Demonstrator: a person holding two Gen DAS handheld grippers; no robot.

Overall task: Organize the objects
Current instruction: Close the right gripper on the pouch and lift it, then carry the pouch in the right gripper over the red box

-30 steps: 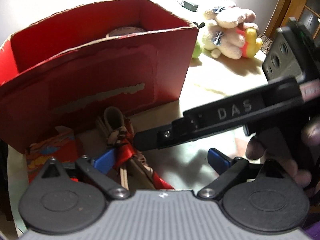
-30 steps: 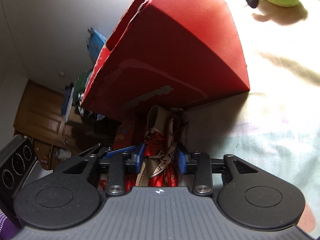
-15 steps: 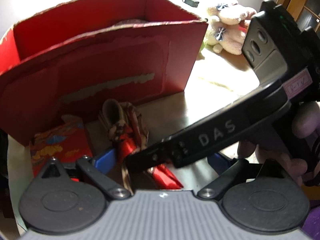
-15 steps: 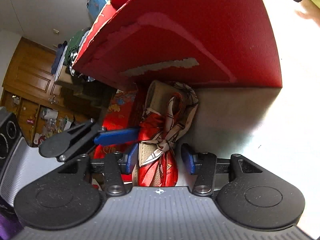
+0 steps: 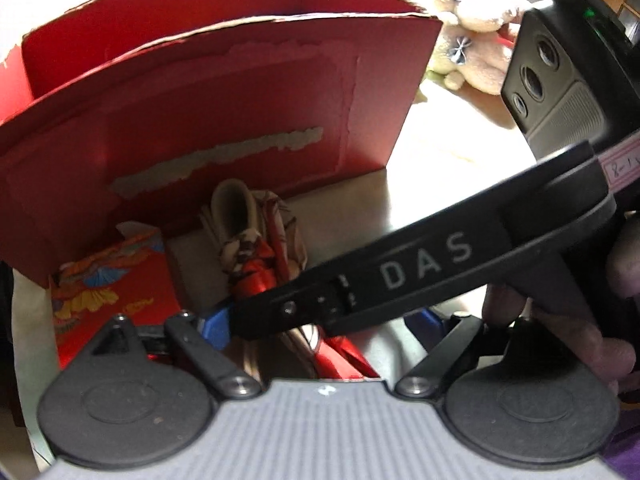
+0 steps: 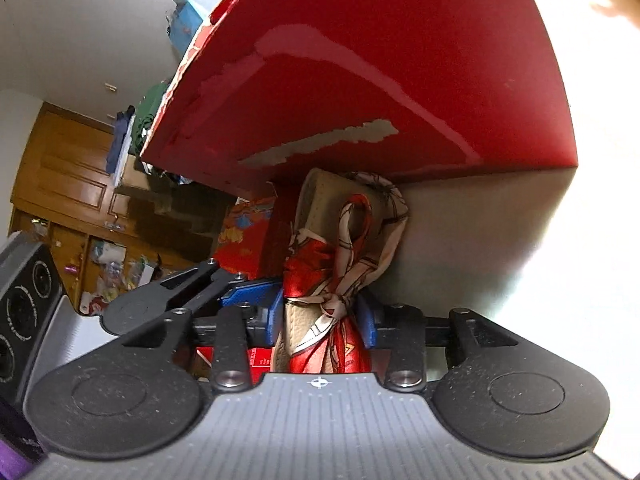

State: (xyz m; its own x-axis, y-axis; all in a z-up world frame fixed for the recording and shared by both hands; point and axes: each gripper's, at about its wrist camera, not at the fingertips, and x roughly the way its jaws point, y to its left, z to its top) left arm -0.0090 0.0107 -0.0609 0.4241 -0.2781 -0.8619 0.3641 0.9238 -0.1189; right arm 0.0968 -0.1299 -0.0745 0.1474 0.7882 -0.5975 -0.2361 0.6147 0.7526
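A beige leather piece tied with a red and cream scarf (image 5: pixel 256 248) lies on the pale table against the front wall of a tall red cardboard box (image 5: pixel 224 120). My right gripper (image 6: pixel 322 316) has both blue pads pressed on the scarf-wrapped piece (image 6: pixel 344 248), just below the knot. In the left wrist view the right gripper (image 5: pixel 256 312) reaches in from the right as a black bar marked DAS. My left gripper (image 5: pixel 320 322) stands wide open, straddling the near end of the piece. Its blue finger (image 6: pixel 248 294) shows beside the piece in the right wrist view.
A red packet with a colourful print (image 5: pixel 108 280) leans left of the piece, by the box. Plush toys (image 5: pixel 476 52) sit behind the box at the right. A person's hand (image 5: pixel 560 320) holds the right gripper. Wooden cabinets (image 6: pixel 60 184) stand beyond the table.
The right gripper's jaws spread half a second ago and have now narrowed onto the scarf-wrapped piece. It has slid further left across the left wrist view. The left gripper stays open.
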